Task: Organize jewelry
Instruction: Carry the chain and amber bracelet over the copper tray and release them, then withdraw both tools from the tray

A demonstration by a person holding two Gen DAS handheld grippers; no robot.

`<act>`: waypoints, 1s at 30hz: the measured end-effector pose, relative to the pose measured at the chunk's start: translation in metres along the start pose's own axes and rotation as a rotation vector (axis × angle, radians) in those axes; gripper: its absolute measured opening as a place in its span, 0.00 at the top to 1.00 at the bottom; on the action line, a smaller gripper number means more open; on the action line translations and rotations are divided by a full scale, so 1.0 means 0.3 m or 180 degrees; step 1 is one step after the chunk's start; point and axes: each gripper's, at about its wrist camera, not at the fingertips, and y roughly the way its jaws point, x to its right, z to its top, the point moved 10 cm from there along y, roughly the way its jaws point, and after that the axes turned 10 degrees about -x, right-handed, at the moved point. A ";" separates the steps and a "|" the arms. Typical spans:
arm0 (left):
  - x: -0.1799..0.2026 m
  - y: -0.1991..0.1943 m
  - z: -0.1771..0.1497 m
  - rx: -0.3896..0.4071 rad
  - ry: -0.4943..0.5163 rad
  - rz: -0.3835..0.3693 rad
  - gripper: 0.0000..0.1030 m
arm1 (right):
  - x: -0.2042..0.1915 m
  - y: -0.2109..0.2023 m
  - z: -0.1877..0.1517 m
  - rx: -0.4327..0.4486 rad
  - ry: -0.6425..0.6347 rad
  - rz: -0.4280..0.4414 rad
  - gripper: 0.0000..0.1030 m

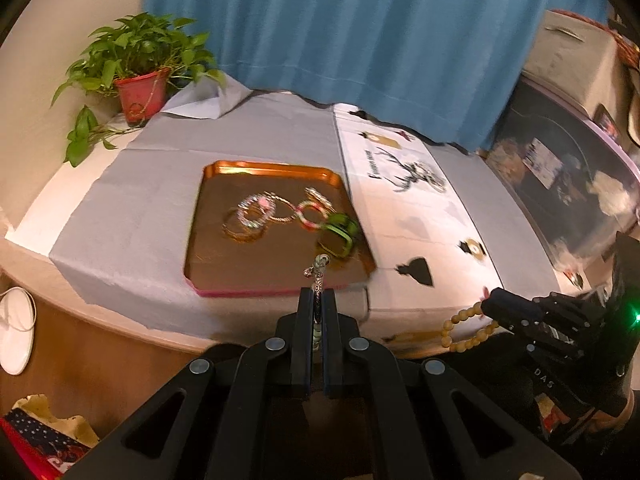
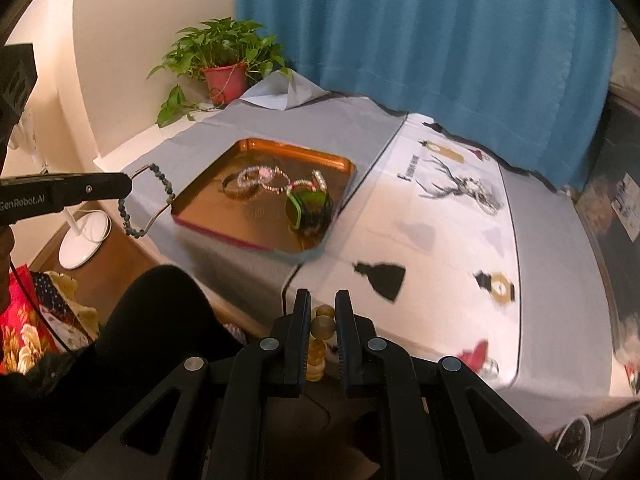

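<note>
**Inspector A:** Left gripper (image 1: pixel 319 304): jaws drawn almost together, clamped on a bracelet of small dark teal beads (image 2: pixel 164 184). In the left wrist view only its silver-coloured fitting (image 1: pixel 320 268) stands up past the fingertips. In the right wrist view the loop hangs free from the tip, off the near-left edge of the bench (image 2: pixel 460 240), touching nothing else.

**Inspector B:** Right gripper (image 2: pixel 323 308)?

**Inspector A:** Jaws narrow, pinching a bracelet of round amber-coloured beads (image 2: pixel 322 326). One bead sits squarely between the fingers; further beads stack below it. The left wrist view shows the rest of that loop (image 1: pixel 460 330) dangling from the gripper, just off the front edge of the bench.

**Inspector B:** Remaining jewelry?

**Inspector A:** All in the copper-coloured tray (image 1: pixel 256 170), which lies on the grey cloth (image 1: pixel 132 208) toward the left half of the bench. A cluster of bangles (image 1: pixel 250 220) sits mid-tray, overlapping one another. A red-and-white patterned bangle (image 1: pixel 312 214) lies to their right, and a green-and-black band (image 1: pixel 338 236) stands near the tray's right rim. Both grippers are well short of the tray.

**Inspector B:** Other items?

**Inspector A:** A potted plant (image 1: pixel 140 64) at the far-left corner; a white printed cloth (image 1: pixel 404 200) beside the tray; a blue curtain (image 1: pixel 340 32) behind.
</note>
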 end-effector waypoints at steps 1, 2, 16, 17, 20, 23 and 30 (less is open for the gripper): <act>-0.013 0.008 0.014 0.0005 -0.0011 0.0012 0.99 | -0.003 0.012 0.023 0.0008 -0.0009 0.0016 0.88; -0.030 0.022 0.033 0.0002 -0.0024 0.0027 0.99 | -0.008 0.027 0.047 0.0013 -0.0017 0.0040 0.88; -0.210 0.237 0.371 0.0069 -0.0077 0.0183 0.99 | -0.100 0.300 0.480 0.0220 -0.0227 0.0334 0.87; -0.222 0.263 0.403 0.0076 -0.0064 0.0204 0.99 | -0.095 0.329 0.526 0.0259 -0.0230 0.0334 0.88; -0.243 0.341 0.482 0.0088 -0.0032 0.0260 0.99 | -0.079 0.418 0.622 0.0300 -0.0222 0.0309 0.87; -0.269 0.431 0.532 0.0025 -0.0065 0.0241 0.99 | -0.070 0.512 0.681 0.0232 -0.0176 0.0389 0.87; -0.348 0.572 0.565 -0.0118 -0.0104 0.0424 0.85 | -0.065 0.676 0.729 0.0088 -0.0101 0.0486 0.85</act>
